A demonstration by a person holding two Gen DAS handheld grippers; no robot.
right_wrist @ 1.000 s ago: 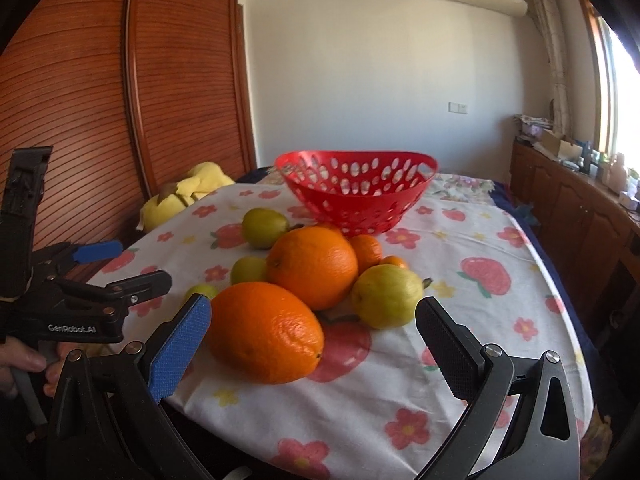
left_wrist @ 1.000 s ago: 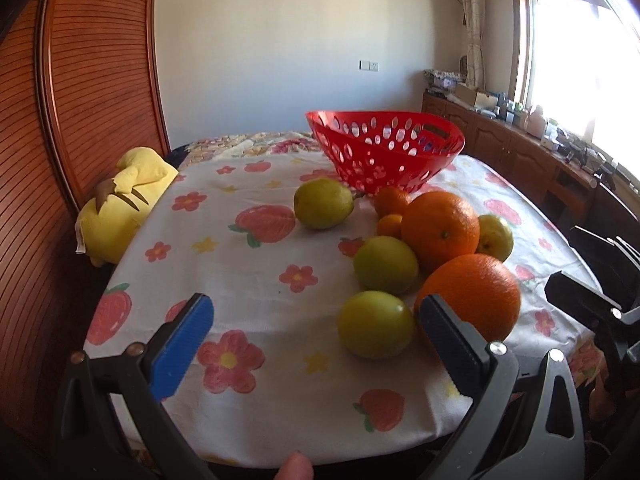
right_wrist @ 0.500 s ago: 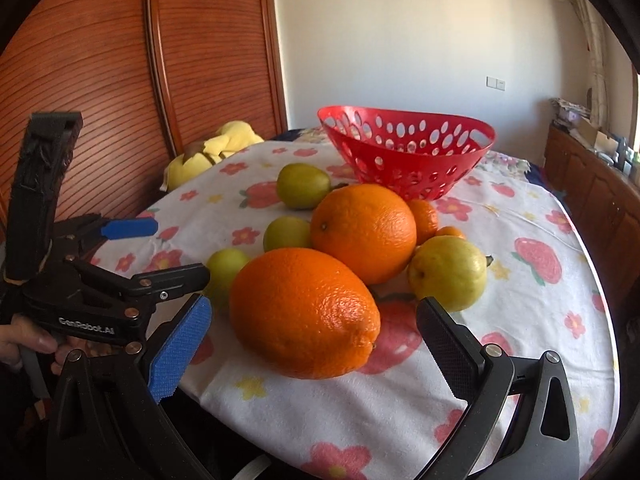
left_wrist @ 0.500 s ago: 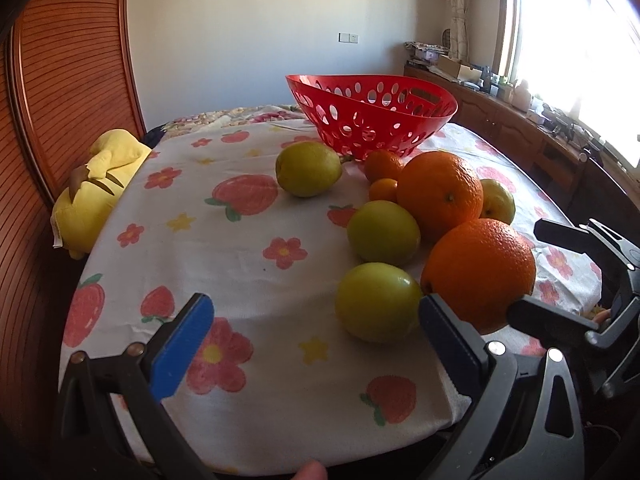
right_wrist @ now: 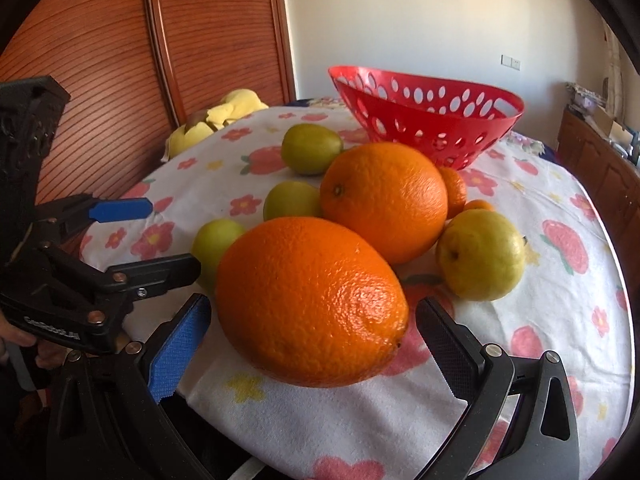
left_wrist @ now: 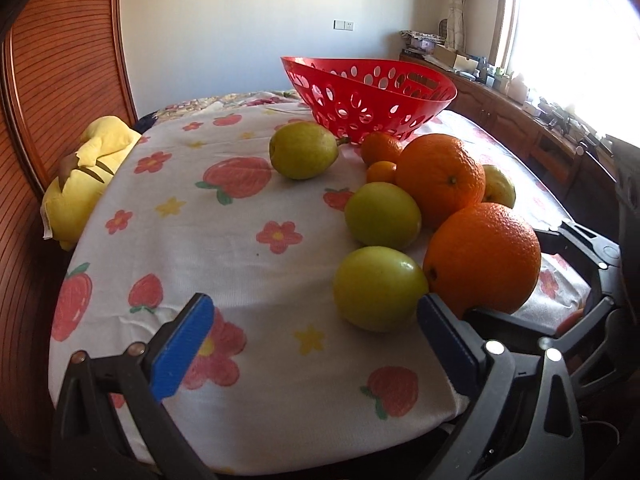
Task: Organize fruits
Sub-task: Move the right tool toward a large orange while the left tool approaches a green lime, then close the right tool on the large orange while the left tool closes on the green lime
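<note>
From the left wrist view, the left gripper [left_wrist: 316,344] is spread wide and holds nothing, hovering over the near edge of the table [left_wrist: 280,412]. Just ahead of its right finger lies a green fruit [left_wrist: 380,288], touching the near orange [left_wrist: 482,258]. Behind them sit a second green fruit [left_wrist: 382,216], a second orange [left_wrist: 440,178], two small tangerines, a pear [left_wrist: 302,150] and a yellow-green fruit at the right. The red basket [left_wrist: 372,96] stands toward the far edge, and no fruit shows in it.

From the right wrist view, the right gripper [right_wrist: 312,344] is also released, its fingers flanking the near orange [right_wrist: 312,300] without clamping it. The basket [right_wrist: 428,116] stands beyond the pile.

By my reading nothing is sorted yet: every fruit lies on the cloth, and the first pickup is only being lined up.
</note>
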